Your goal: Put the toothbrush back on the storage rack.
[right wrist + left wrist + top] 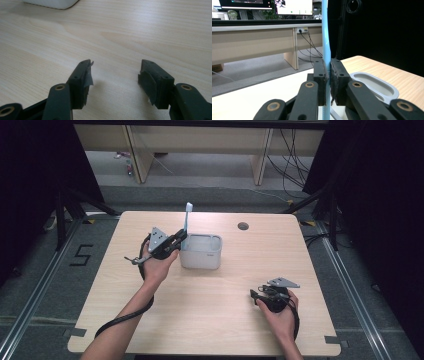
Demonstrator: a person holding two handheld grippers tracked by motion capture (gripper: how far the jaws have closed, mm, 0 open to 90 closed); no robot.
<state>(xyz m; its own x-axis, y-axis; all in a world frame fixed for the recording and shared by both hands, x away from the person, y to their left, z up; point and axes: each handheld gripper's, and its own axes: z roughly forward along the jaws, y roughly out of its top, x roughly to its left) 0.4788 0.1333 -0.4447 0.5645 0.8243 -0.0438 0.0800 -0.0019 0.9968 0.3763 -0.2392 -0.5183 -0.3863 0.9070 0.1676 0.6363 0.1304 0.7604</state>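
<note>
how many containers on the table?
1: a white tub near the table's middle, right beside the left hand-held gripper, which holds a light blue stick upright.

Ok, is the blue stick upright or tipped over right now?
Upright. The blue stick stands nearly vertical, clamped between the jaws of the left gripper, beside the white tub.

high view sits above the person's side, looking forward and down over the whole wooden table (pixel 210 315), floor and desks beyond. left gripper view rides low and close behind its jaws, facing out past the table edge toward a far desk with monitors (pixel 262 5). right gripper view tilts down, near the tabletop. all three catch the white container (pixel 201 251).
</note>
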